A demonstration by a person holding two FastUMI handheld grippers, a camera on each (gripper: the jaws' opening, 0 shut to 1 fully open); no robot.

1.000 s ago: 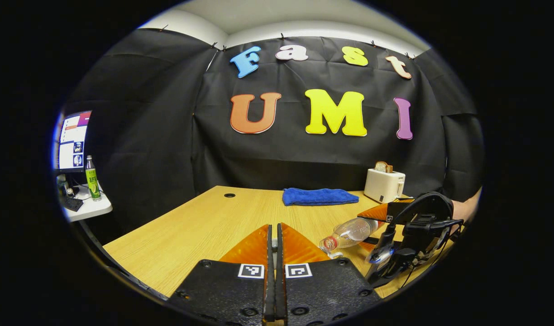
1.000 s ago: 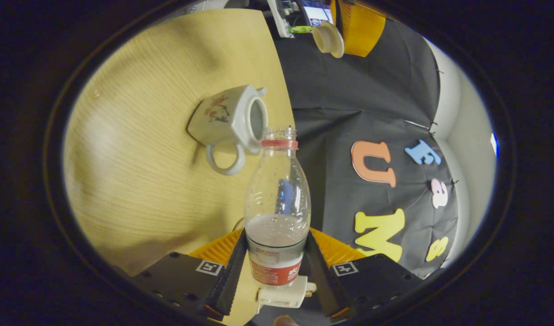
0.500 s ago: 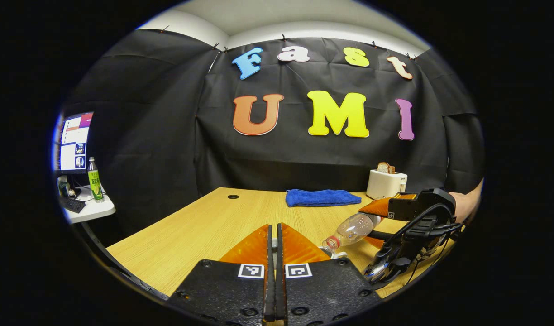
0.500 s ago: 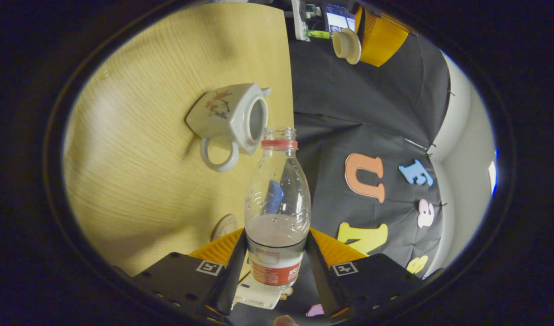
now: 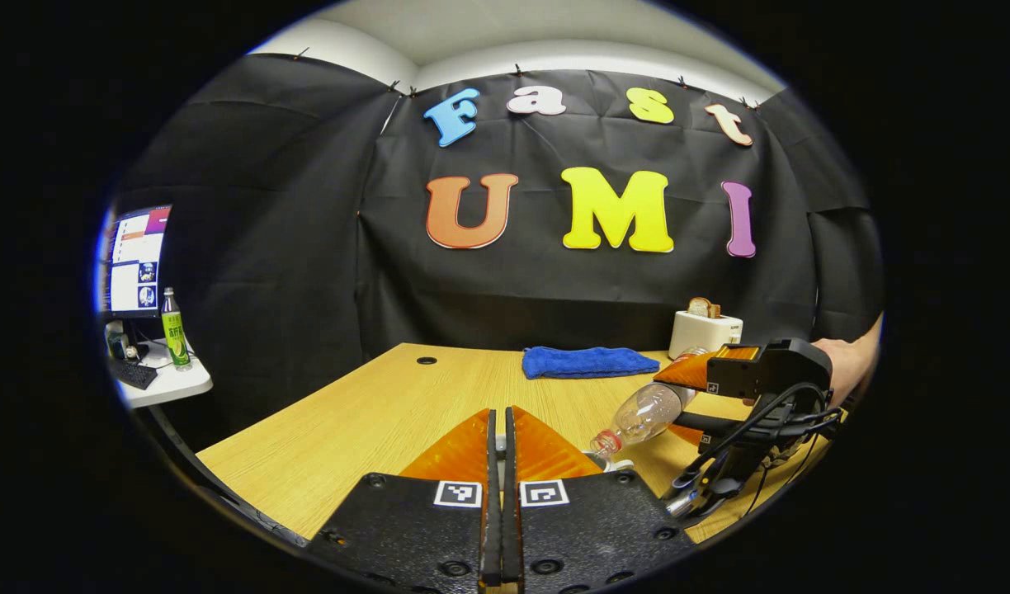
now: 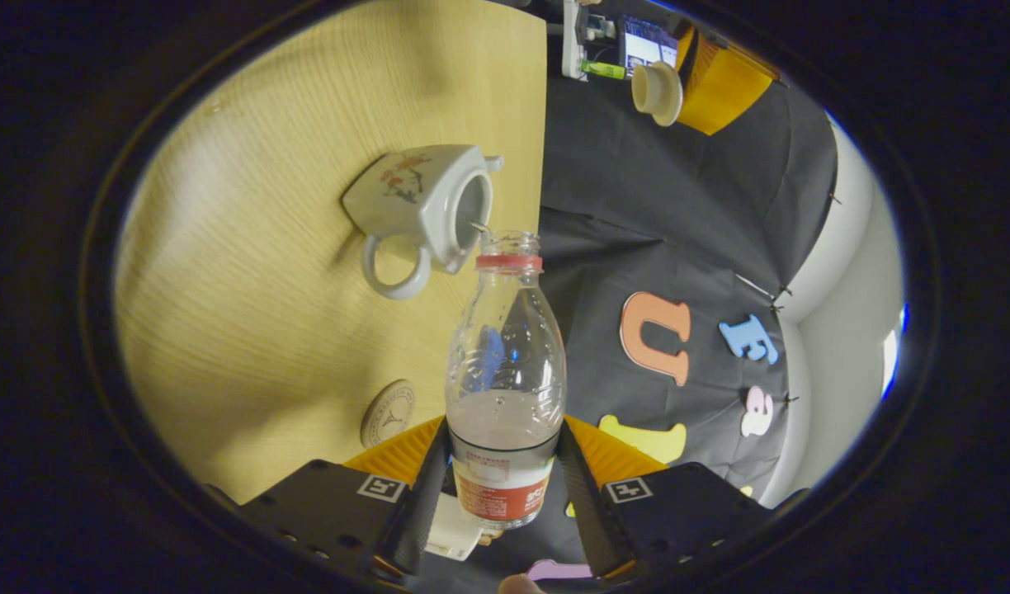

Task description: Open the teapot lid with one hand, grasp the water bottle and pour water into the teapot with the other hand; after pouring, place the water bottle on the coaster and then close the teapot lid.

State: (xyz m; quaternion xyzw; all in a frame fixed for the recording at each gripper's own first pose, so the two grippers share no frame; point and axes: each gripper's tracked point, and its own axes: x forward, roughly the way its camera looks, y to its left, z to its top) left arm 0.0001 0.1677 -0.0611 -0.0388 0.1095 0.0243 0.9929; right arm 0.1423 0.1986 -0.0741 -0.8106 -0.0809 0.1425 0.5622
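the bottle sits in the lower middle of the right gripper view, clenched by the right gripper with both fingers pressing its labelled lower body. it is thin clear plastic, uncapped, and looks partly full, so i judge it light but soft; a hard squeeze would dent the wall and could push water out. the label band, where it is held, looks the firmest part to take. any wetness on the plastic would make it slippery, though i cannot tell whether it is wet.

its open neck points up the frame, just beside the open mouth of the teapot, which lies in the upper left middle on the table. a small stream or drop seems to hang at the pot's rim. the pot looks ceramic: stiff, heavy for its size, and fragile if knocked, with a loop handle on its lower side. the coaster lies flat at lower left, near the gripper's left finger and apart from the pot.

the lid shows at the top right of that view, against the fingers of the left gripper. in the left gripper view those fingers stand nearly closed at bottom centre; the lid itself is hidden there, so i judge they pinch its knob. in that view the bottle tilts neck-down at lower right, held by the right gripper.
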